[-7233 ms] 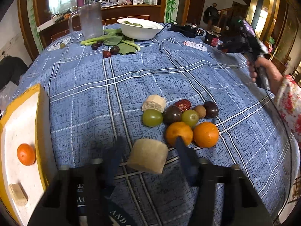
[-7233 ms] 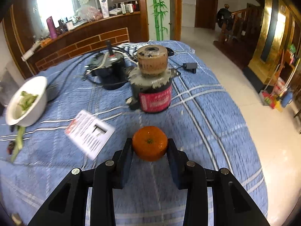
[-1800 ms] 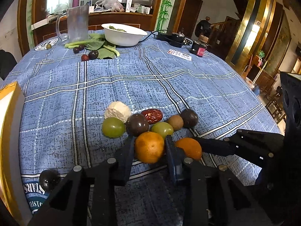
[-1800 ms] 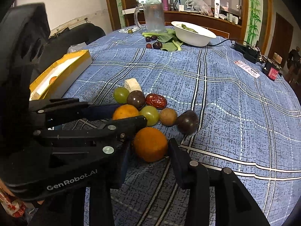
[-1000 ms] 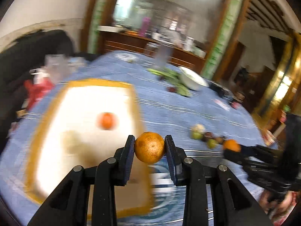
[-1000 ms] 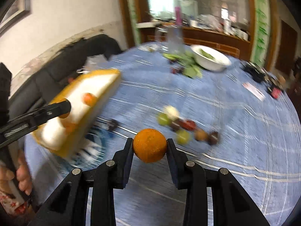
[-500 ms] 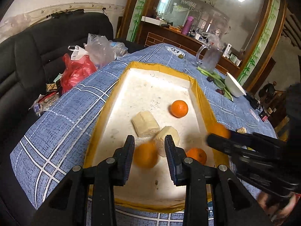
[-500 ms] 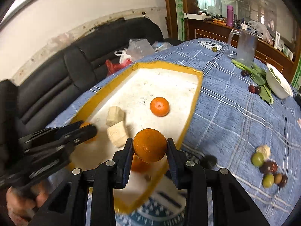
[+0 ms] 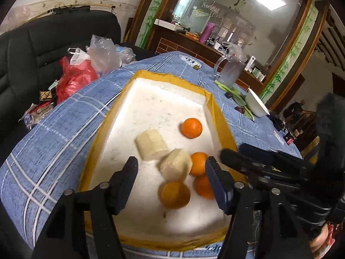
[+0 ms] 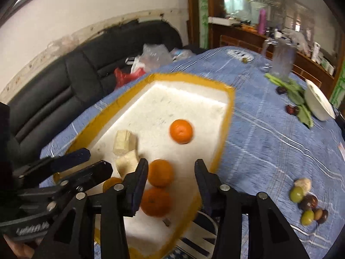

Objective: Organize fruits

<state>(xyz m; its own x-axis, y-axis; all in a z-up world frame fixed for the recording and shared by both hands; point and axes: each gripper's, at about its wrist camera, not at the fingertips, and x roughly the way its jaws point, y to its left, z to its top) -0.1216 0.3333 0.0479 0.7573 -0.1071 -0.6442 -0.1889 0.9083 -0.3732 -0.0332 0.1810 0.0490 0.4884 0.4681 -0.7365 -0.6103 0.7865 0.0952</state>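
Note:
A white foam tray with a yellow rim [image 9: 112, 116] [image 10: 226, 116] holds several oranges and two pale cut chunks [image 9: 151, 144] [image 10: 125, 142]. My left gripper [image 9: 170, 170] is open and empty above the tray's near end, over an orange [image 9: 174, 194]. My right gripper [image 10: 171, 172] is open and empty above two oranges [image 10: 160, 172] [image 10: 155, 201] near the tray's right rim. One more orange [image 9: 192, 127] [image 10: 181, 131] lies further in. Each gripper shows in the other's view.
A cluster of small fruits [image 10: 306, 202] lies on the blue checked tablecloth [image 10: 269, 142] to the right. A white bowl [image 10: 319, 103], greens and a glass jug [image 9: 230, 71] stand at the far side. A black sofa [image 9: 32, 49] with plastic bags is beyond the table's left edge.
Both grippers have opened and let go of their oranges, which now lie in the tray. Before that both carried the oranges from the fruit cluster over to the tray.

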